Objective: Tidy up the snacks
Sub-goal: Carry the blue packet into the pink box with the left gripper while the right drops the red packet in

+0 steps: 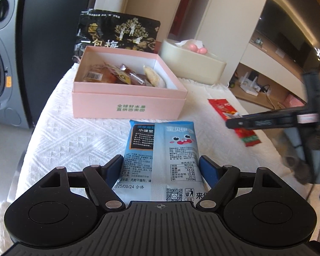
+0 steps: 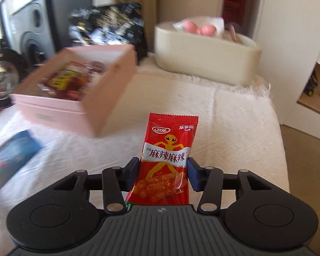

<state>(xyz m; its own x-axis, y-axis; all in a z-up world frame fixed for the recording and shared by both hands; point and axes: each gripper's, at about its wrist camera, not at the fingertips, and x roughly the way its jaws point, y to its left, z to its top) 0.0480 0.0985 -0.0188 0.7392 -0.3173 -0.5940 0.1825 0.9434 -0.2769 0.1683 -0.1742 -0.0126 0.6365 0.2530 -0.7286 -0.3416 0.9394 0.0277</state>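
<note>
My left gripper (image 1: pixel 161 168) is shut on a light blue snack packet (image 1: pixel 160 160), holding it by its sides in front of the pink box (image 1: pixel 128 104). The open pink box holds several wrapped snacks (image 1: pixel 121 75). My right gripper (image 2: pixel 163 173) is shut on a red spicy snack packet (image 2: pixel 167 160), which stands up between the blue pads. The right gripper also shows in the left wrist view (image 1: pixel 234 124), over the red packet (image 1: pixel 224 106). The pink box (image 2: pixel 57 115) and the blue packet (image 2: pixel 12 151) show blurred at the left of the right wrist view.
A white textured cloth (image 1: pixel 74 140) covers the table. A black snack bag (image 1: pixel 117 34) stands behind the pink box. A cream oval container (image 1: pixel 192 64) with pink balls sits at the back right. A washing machine (image 1: pixel 0 64) stands to the left.
</note>
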